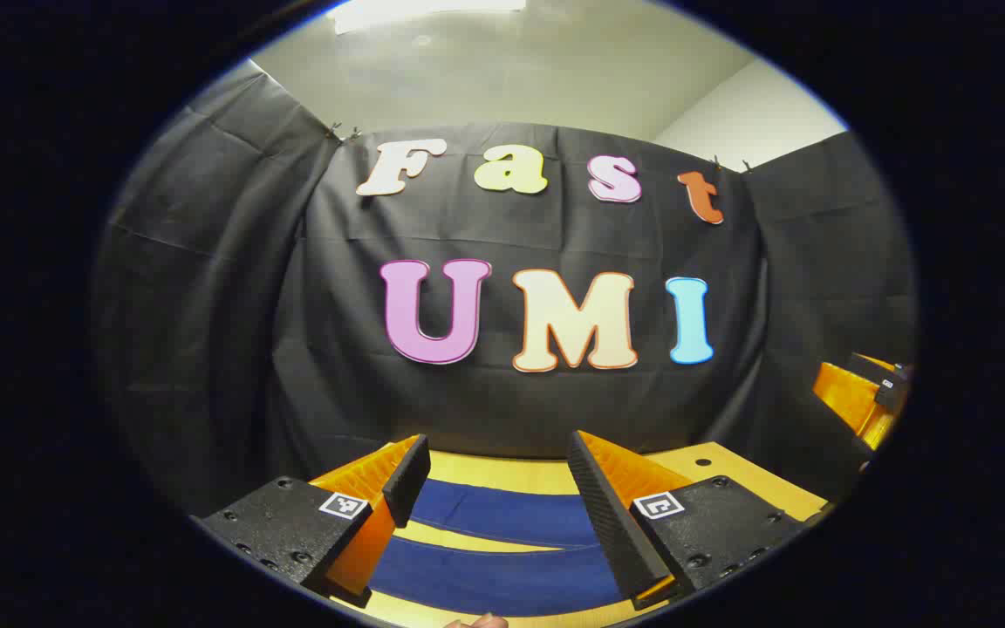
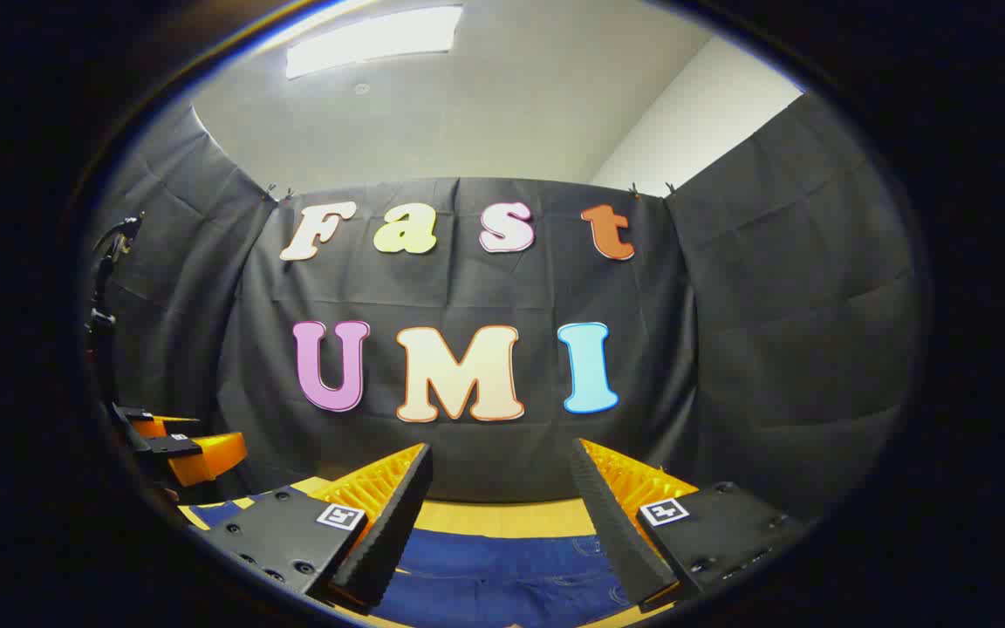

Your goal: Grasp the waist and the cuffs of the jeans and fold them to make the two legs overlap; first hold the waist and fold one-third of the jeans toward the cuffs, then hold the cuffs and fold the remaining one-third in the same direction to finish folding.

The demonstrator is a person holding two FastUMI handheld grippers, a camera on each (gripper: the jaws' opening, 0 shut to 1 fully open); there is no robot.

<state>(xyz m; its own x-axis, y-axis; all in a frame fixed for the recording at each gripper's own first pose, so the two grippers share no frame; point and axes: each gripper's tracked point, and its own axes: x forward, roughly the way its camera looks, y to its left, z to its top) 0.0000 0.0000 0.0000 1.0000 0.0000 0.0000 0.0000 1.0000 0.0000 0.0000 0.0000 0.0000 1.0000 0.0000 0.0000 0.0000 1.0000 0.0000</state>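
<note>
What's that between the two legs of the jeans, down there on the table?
In the left gripper view, a bare strip of yellow table shows between the two legs of the jeans; nothing else lies in it.

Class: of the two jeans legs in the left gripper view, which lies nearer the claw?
The lower jeans leg, between the left claw's fingers; the other leg lies beyond.

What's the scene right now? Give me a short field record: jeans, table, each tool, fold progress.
jeans: blue jeans lie flat on the table, two legs apart with a strip of table between them; pocket stitching shows in the right gripper view
table: yellow wooden table
left tool: left tool open, above the legs, holding nothing
right tool: right tool open, above the stitched end, holding nothing
fold progress: not started
</note>
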